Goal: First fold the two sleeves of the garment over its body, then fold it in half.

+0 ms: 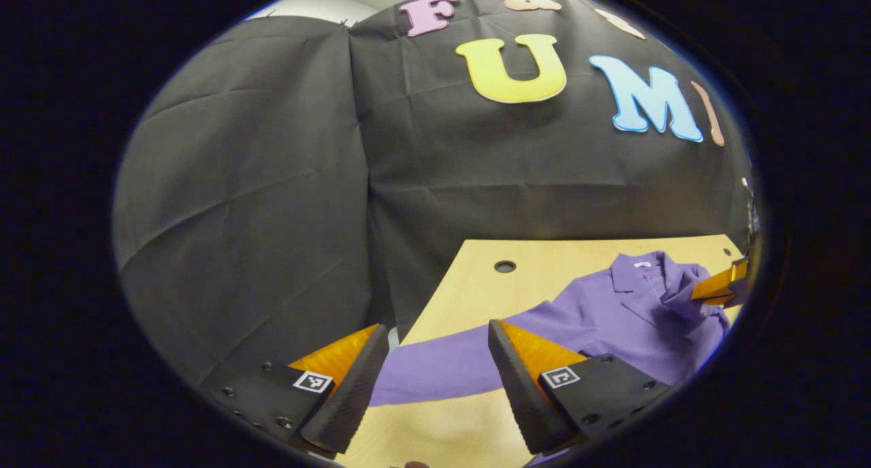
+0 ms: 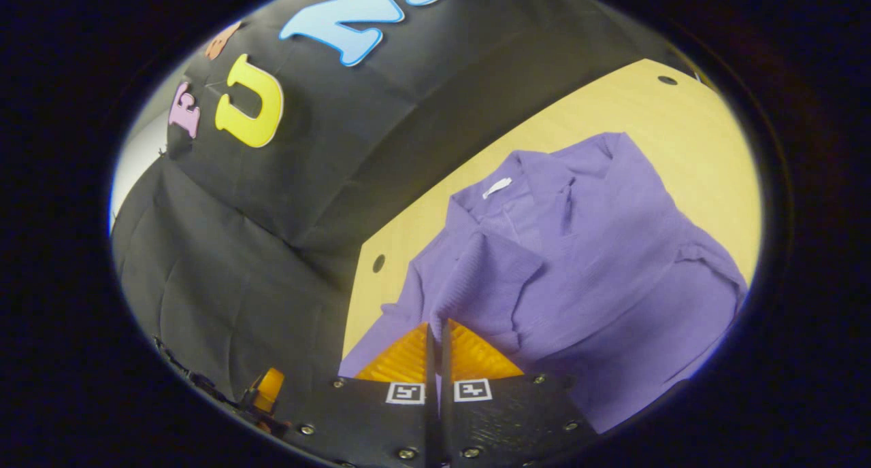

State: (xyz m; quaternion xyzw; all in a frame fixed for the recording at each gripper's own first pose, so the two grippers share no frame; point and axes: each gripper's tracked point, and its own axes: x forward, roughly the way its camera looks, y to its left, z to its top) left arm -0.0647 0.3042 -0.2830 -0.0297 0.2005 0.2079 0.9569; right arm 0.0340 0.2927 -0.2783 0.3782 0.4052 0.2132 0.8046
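**Second sleeve coming up**

Left gripper (image 1: 439, 379) hangs with its jaws spread wide and nothing in them, right above the long purple ribbed-knit sleeve (image 1: 442, 369) stretched toward the near left corner of the light wooden table (image 1: 544, 254). Right gripper (image 2: 435, 359) is pinched tight, whether on fabric I can't tell. The purple collared garment (image 2: 578, 264) lies mid-table, its other sleeve looking already folded over. Next: drop, clamp this sleeve, swing it across the body. The white neck tag (image 2: 497, 187) is too small to read.

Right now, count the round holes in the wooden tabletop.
2 visible. One hole sits near the table's far left corner, beside the purple shirt. Another hole sits at the far right corner. The shirt may hide others.
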